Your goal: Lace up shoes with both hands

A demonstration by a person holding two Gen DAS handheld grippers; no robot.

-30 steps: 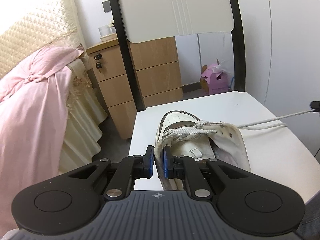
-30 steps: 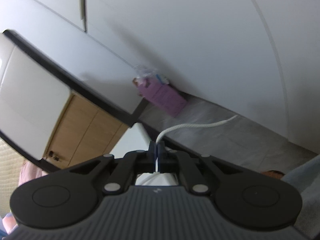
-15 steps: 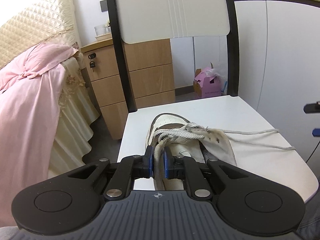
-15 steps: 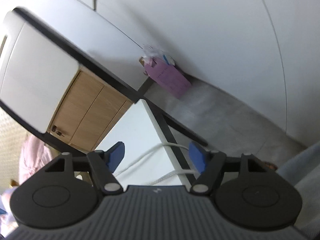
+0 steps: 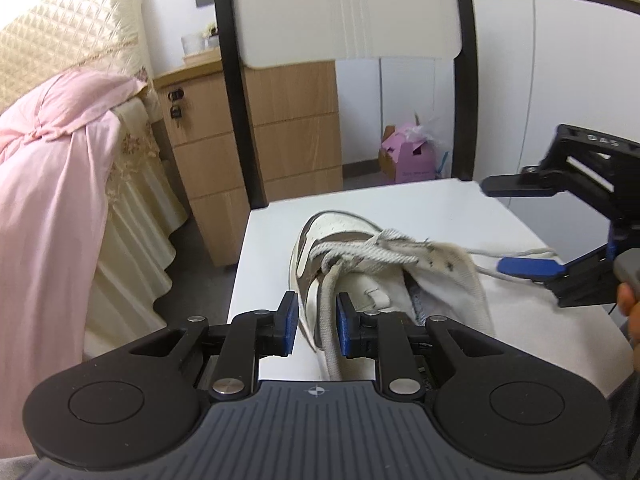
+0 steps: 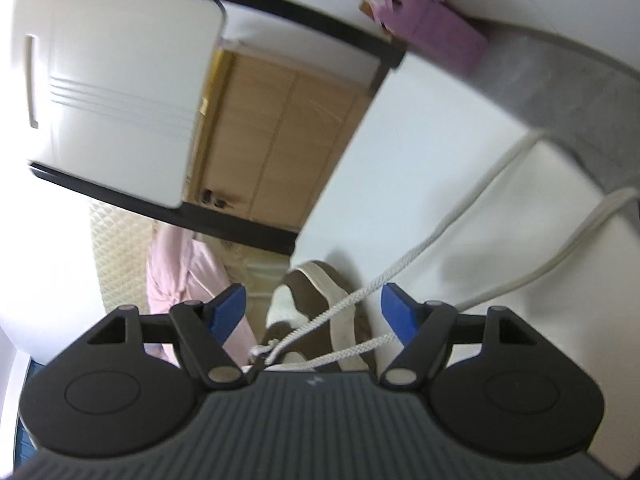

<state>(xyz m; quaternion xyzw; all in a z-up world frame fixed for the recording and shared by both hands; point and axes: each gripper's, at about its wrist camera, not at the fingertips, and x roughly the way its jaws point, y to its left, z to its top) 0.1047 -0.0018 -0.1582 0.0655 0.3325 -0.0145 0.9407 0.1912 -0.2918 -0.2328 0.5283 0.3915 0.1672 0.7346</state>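
A white and brown shoe (image 5: 352, 264) is seen lying on the white chair seat (image 5: 420, 208), toe pointed far, roughly mid-seat and nearer the left edge. The left gripper (image 5: 317, 322) is placed at the near end of the shoe; its jaws are opening, a lace strand (image 5: 327, 308) runs between the blue pads, with gaps visible on both sides, so it is not pinched. The right gripper (image 5: 510, 226) is seen at the right side of the seat, jaws spread wide and opening, nothing gripped. In the right wrist view the right gripper (image 6: 312, 312) frames the shoe (image 6: 320, 300), and two loose lace ends (image 6: 460, 220) are trailed across the seat and over its edge. Bare seat surface is left far of the toe and right of the shoe. The chair back (image 5: 344, 8) is raised at the far edge; a pink cloth (image 5: 52, 184) and a wooden drawer unit (image 5: 280, 120) are seen to the left, a pink box (image 5: 412, 156) on the floor beyond.
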